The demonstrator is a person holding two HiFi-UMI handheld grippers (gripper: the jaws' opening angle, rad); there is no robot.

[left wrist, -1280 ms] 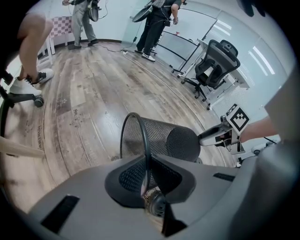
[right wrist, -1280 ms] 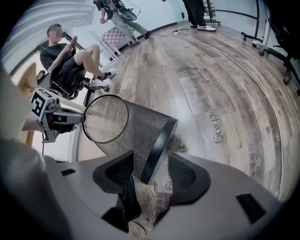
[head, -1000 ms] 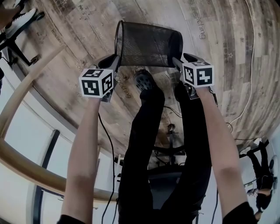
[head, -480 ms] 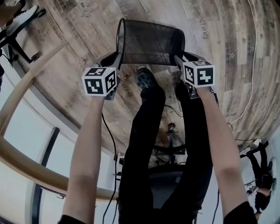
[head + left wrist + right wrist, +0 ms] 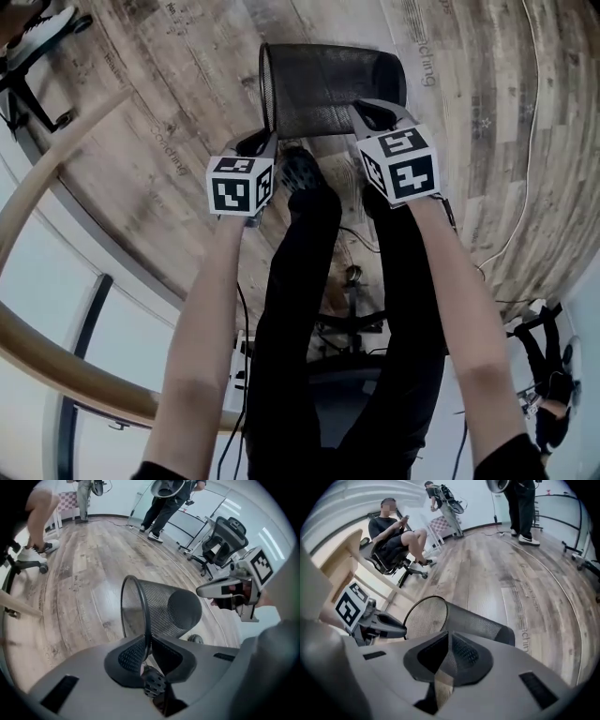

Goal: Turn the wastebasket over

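**Wood-plank floor, mesh wastebasket held on its side**

Wood planks run under everything. Over them the black mesh wastebasket is held on its side, with its mouth toward the left gripper and its base toward the right one.

The left gripper is clamped on the rim, and the wire hoop runs straight down into the pinch of its two pads. The right gripper has just closed. Its jaws meet tip to tip right against the mesh side wall near the base end, and nothing can be made out between the pads.

Compared with the head view a second ago, the wastebasket sits higher in the picture and the two grippers stand closer together. The right gripper was then at the base corner. It now lies across the lower side wall, with its marker cube rolled to a slant. The left marker cube has shifted rightward.

Through the open mouth, the left gripper view shows only mesh wall and the dark round base.

Behind the grippers are the person's bare forearms and black trouser legs, with a shoe just below the wastebasket in the picture. Farther off are an office chair, a seated person and a thin cable on the floor.
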